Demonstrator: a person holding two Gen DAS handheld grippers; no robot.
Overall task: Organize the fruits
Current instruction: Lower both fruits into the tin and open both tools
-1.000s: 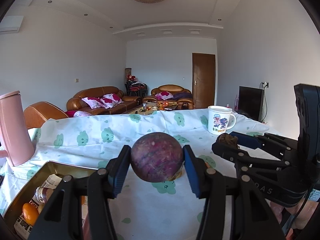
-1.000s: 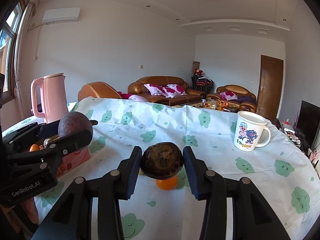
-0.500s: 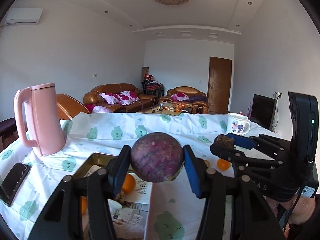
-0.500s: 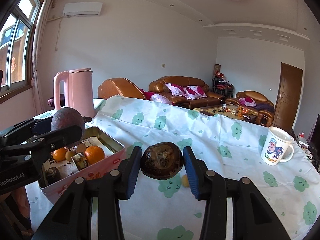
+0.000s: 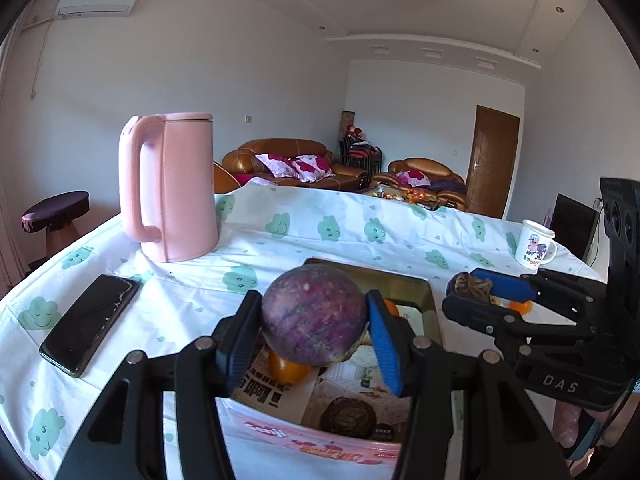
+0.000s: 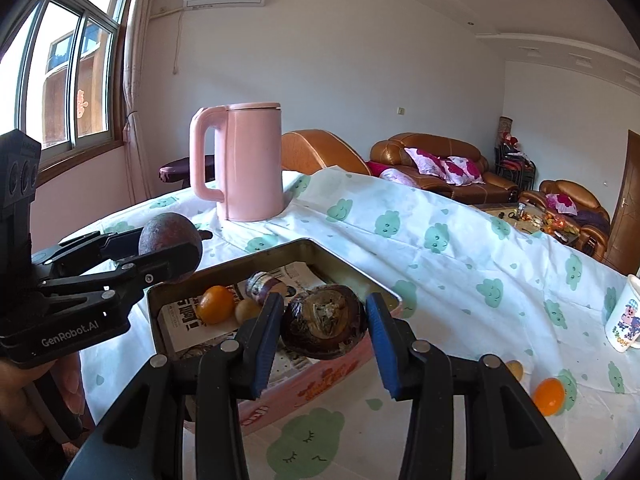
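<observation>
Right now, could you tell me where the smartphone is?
In the left wrist view, the smartphone lies flat on the tablecloth at the left, in front of the pink kettle.

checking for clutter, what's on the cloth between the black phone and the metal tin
Nothing: in the left wrist view the stretch of tablecloth between the phone and the tin is bare.

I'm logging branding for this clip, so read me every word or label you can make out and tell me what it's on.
"GenRobot.AI": side of the left gripper.
"DAS": side of the right gripper; lettering cut off.
Mug: letters under the cartoon, too blurred.
Pink tin: red script, unreadable.
Newspaper lining it: large characters, not legible.
</observation>
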